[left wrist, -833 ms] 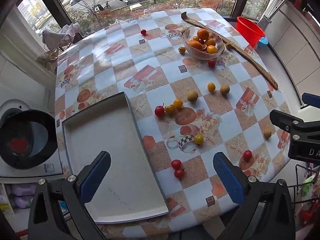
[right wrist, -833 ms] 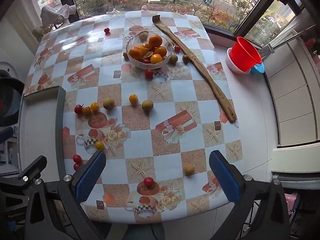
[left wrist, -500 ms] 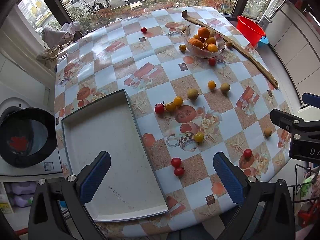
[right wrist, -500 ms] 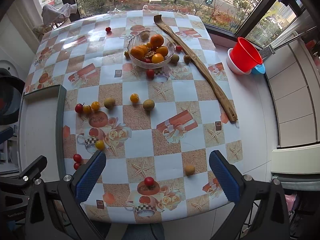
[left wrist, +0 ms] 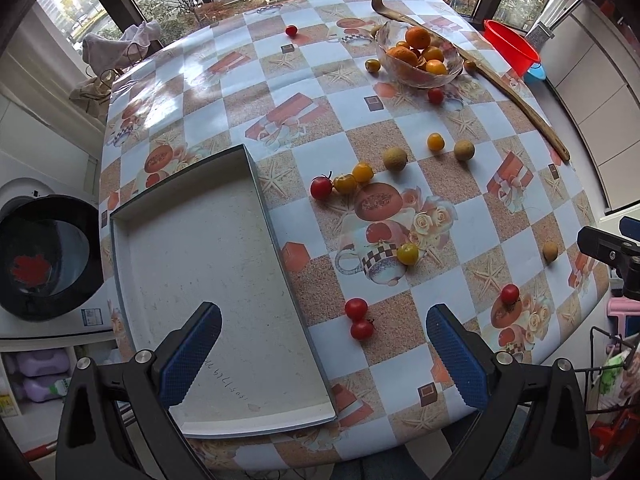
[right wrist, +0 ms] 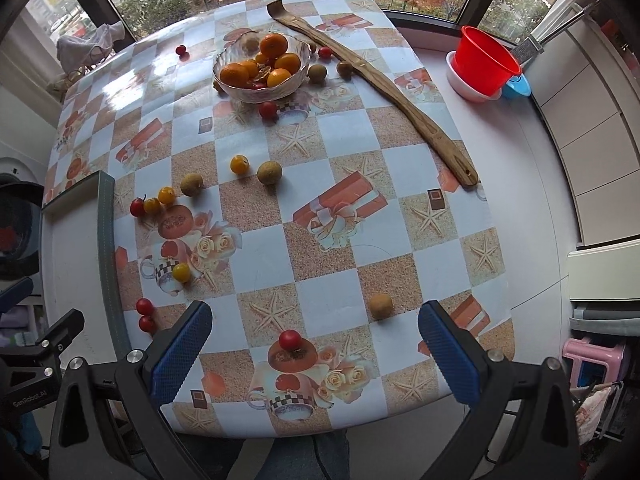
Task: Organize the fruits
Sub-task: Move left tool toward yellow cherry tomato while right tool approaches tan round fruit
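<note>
Left gripper: jaws spread wide, nothing between them, held above the near edge of the table, over the right wall of the tray. Right gripper: jaws equally wide and empty, held over the near right part of the table.

Fruit lies loose on the checked tablecloth. Two red tomatoes, touching, just right of the tray wall and nearest the left jaws. Lone red tomato sits between the right jaws' line of sight; a brown longan near it. Further out: yellow tomato, a red-and-yellow cluster, more longans, then the glass bowl of oranges at the far side. Tray holds nothing.

Judgement: step in hand is the first pick. Best taken by the right gripper dropping straight over the lone tomato, pads level with its middle, closing gently: round, soft skin, apt to roll or split. Left gripper should separate the touching pair, taking the outer one first.

Against the earlier frames: both views show the table larger and lower in frame, so both grippers have eased forward and down; jaw spread unchanged, no fruit moved
</note>
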`<state>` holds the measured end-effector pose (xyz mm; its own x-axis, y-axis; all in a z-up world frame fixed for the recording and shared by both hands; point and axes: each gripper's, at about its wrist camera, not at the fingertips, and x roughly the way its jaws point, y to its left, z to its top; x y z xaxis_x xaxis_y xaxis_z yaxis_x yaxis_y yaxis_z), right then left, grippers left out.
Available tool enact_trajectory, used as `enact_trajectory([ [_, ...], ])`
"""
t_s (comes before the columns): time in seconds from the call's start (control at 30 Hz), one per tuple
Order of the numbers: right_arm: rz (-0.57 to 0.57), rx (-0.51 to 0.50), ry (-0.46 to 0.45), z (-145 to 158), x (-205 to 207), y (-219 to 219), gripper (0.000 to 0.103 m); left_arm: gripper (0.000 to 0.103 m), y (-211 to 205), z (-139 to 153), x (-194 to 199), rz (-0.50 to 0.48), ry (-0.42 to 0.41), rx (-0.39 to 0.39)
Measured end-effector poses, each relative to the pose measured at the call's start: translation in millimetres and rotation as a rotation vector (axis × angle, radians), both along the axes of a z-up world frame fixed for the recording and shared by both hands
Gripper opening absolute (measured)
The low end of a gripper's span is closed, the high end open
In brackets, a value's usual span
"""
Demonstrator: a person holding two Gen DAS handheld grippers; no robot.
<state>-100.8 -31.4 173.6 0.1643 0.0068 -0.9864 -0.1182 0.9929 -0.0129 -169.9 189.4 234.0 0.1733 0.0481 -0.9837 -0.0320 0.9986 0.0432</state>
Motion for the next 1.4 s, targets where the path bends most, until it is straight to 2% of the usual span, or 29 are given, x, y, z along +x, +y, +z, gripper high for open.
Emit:
enact_trajectory([
  [0.13, -0.066, 0.022, 0.085, -16.2, -5.6, -19.5, 0.103, 0.103, -6.4, -11.1, -4.8, -0.034, 0.025, -0.005],
  [0.33, -0.158, 0.048, 0.134, -41.0, -15.3, -48.7, 0.103, 0.103, -13.9, -32.8, 1.2, -0.072, 0.04, -0.002],
  [0.47, -0.195, 0.048, 0.156, -53.4, -20.7, -63.0, 0.103, 0.103, -25.5, -60.8, 11.3, -0.091, 0.061, 0.007],
  [0.73, -0.113, 0.079, 0.181, -77.0, -30.2, -48.0, 0.103, 0.103, -48.0, -99.2, 36.4, -0.12, 0.061, 0.038],
  [0.87, -0.067, 0.042, 0.161, -85.3, -33.8, -32.2, 0.103, 0.103, -57.9, -116.5, 51.2, -0.14, 0.056, 0.047],
  [1.07, -0.21, 0.044, 0.132, -97.1, -14.7, -61.4, 0.102, 0.103, -63.8, -137.2, 67.0, -0.134, 0.059, 0.044],
  [1.17, -0.239, 0.048, 0.135, -107.1, -3.2, -70.0, 0.094, 0.09, -65.7, -148.9, 70.3, -0.133, 0.081, 0.036],
  [1.3, -0.218, 0.044, 0.15, -120.9, 8.3, -66.1, 0.087, 0.09, -66.8, -160.5, 72.7, -0.121, 0.094, 0.041],
  [1.37, -0.219, 0.046, 0.165, -130.5, 10.6, -72.1, 0.076, 0.09, -66.1, -164.7, 73.7, -0.112, 0.096, 0.035],
  [1.4, -0.219, 0.034, 0.165, -132.9, 12.5, -71.5, 0.075, 0.09, -66.0, -166.7, 72.7, -0.105, 0.091, 0.025],
])
